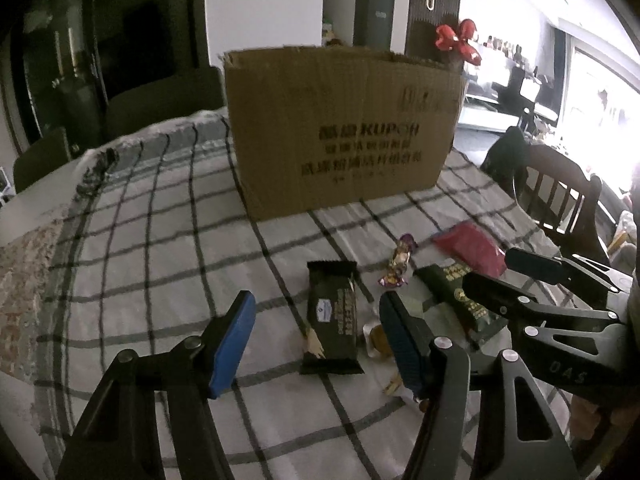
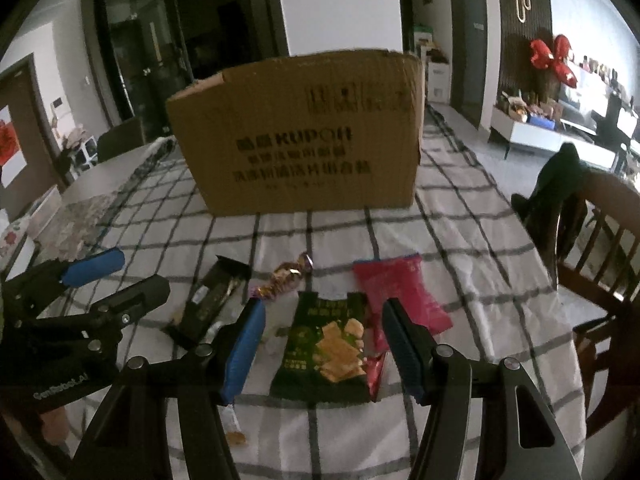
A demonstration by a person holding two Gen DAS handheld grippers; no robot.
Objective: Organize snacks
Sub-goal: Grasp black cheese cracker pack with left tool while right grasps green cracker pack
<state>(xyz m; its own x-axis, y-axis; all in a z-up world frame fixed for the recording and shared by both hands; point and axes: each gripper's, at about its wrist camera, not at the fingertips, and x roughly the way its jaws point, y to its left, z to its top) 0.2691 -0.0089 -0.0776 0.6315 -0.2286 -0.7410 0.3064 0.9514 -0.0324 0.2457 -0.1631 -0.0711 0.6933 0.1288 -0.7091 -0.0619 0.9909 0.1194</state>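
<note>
Nearest, the left claw [image 1: 316, 344] hangs with fingers apart and empty over a dark bar wrapper [image 1: 332, 316]. The right claw [image 2: 324, 346], likewise apart and empty, frames a green snack bag [image 2: 324, 344]. Beyond lie a foil candy [image 2: 286, 282] and a pink packet [image 2: 400, 292] on the checked tabletop [image 2: 480, 264]. Farthest stands the cardboard box [image 2: 296, 132].

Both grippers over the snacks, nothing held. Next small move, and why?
Probably lower the right gripper onto the green snack bag and close. Its jaws stand open and apart around that bag, which lies flat on the checked cloth. The cardboard box waits behind.
</note>
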